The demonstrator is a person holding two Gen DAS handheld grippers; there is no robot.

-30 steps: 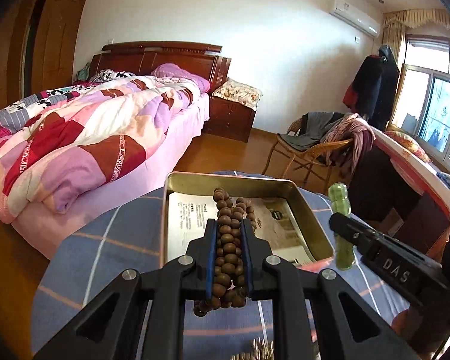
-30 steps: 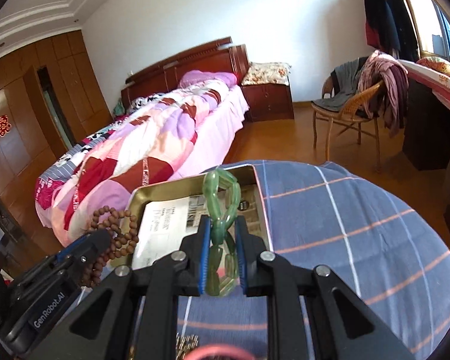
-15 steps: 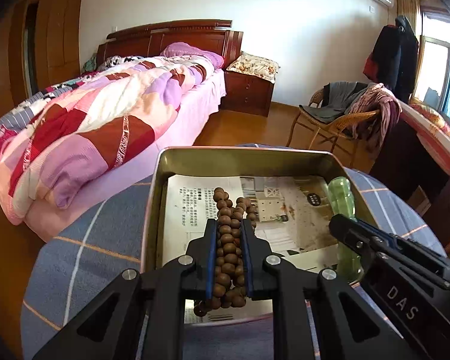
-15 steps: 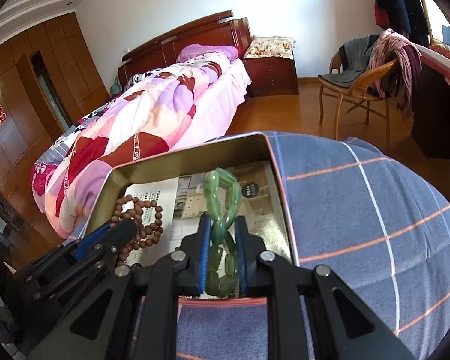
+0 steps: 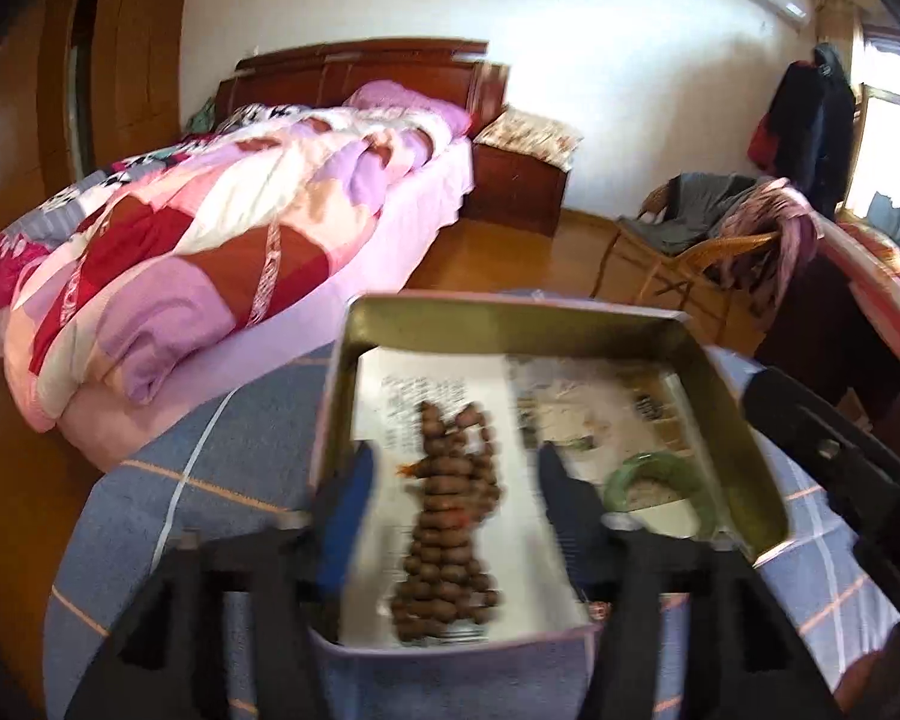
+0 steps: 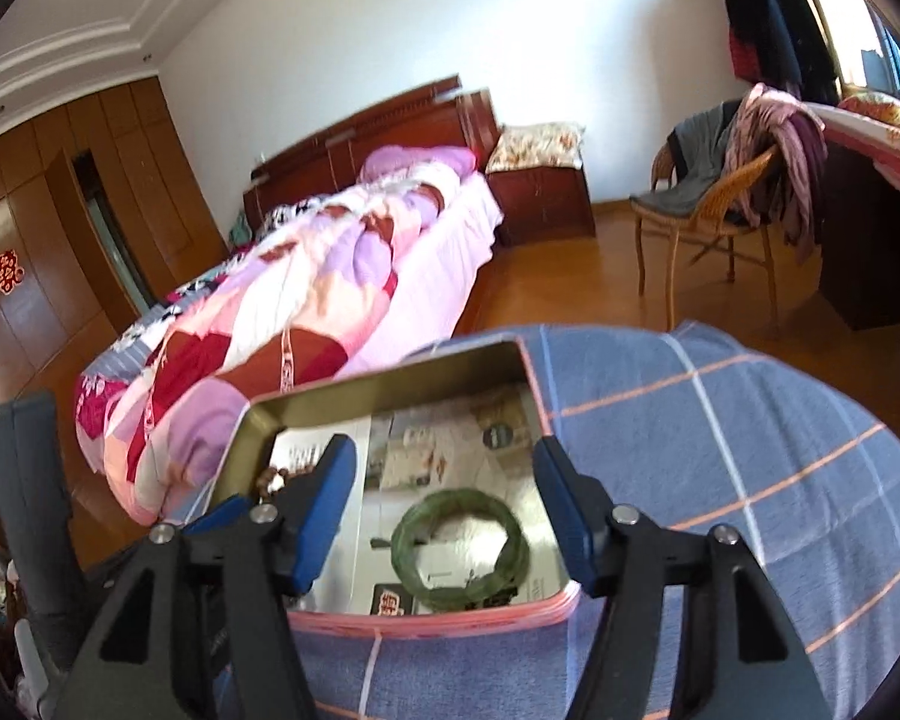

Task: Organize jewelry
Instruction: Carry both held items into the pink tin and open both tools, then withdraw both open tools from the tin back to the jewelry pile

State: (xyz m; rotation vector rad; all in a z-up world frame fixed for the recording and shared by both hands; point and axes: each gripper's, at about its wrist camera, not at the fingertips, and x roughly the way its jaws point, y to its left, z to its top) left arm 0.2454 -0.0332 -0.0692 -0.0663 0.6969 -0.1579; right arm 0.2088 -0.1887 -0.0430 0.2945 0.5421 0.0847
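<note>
A gold metal tin lined with printed paper sits on the blue checked tablecloth. Brown wooden prayer beads lie in its left half, between the spread fingers of my left gripper, whose jaws are opening and no longer touch the beads. A green jade bangle rests flat on the paper in the right half of the tin, under my right gripper, whose jaws are also opening clear of it. The bangle shows in the left wrist view too, beside the right gripper's black body.
The tin stands on a round table with a blue checked cloth. Beyond it is a bed with a pink and red quilt, a wicker chair draped with clothes and a dark desk at the right.
Both grippers opened over the tin. The wooden beads dropped from the left gripper and the jade bangle from the right; both now lie on the paper inside.
</note>
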